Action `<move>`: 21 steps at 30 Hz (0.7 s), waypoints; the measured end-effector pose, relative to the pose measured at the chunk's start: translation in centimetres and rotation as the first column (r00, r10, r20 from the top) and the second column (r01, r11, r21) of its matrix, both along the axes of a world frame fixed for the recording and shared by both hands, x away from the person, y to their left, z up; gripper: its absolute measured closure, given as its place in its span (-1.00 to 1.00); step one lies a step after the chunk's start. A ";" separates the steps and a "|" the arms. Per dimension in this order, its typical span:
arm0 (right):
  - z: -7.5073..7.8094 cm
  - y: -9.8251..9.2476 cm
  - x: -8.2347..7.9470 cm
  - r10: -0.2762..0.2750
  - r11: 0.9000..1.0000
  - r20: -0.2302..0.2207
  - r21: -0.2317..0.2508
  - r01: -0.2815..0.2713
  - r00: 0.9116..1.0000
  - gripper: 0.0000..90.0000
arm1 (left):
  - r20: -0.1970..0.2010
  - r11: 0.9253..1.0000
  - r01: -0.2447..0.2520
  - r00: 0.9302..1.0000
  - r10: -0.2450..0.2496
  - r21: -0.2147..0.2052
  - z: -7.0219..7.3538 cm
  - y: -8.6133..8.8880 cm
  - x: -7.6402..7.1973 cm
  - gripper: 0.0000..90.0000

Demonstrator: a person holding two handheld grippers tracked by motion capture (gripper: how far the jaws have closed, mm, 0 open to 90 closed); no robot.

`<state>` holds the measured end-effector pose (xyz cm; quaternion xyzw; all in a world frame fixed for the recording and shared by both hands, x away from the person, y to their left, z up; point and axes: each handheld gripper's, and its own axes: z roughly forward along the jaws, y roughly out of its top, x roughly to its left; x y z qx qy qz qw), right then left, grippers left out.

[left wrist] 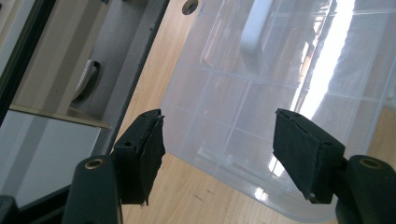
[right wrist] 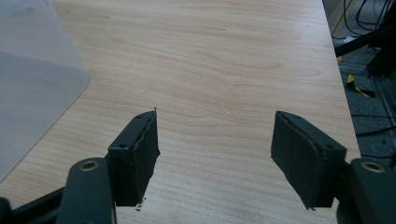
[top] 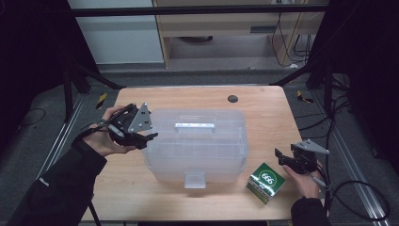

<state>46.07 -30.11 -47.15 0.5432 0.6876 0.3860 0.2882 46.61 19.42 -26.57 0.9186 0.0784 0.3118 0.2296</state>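
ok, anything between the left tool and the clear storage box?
Nothing visible. The left tool sits open right at the left end of the storage box, with only bare table under its open jaws and the box corner just ahead.

Carton right of bin (apparently apart).

Obstacle: clear storage box is occupying table centre | green carton is blocking front-right corner | Clearance: back edge strip is lying open.
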 end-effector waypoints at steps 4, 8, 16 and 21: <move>0.1 0.0 0.0 0.005 1.000 0.003 -0.003 -0.005 1.000 -0.25 | 0.002 1.000 0.022 1.000 -0.022 0.011 -0.1 -0.8 -0.1 -0.24; 0.2 0.1 0.0 0.012 1.000 -0.001 0.000 -0.012 1.000 -0.22 | 0.006 0.998 0.045 0.999 -0.045 0.045 -0.2 -1.6 0.1 -0.22; 0.2 0.3 0.1 0.030 1.000 -0.011 0.000 -0.030 0.999 -0.15 | 0.006 0.993 0.080 0.997 -0.081 0.083 -0.4 -3.3 0.2 -0.20; 0.3 0.3 0.1 0.032 0.999 -0.014 0.006 -0.032 0.999 -0.14 | -0.002 0.989 0.104 0.995 -0.104 0.104 -0.7 -4.4 0.4 -0.18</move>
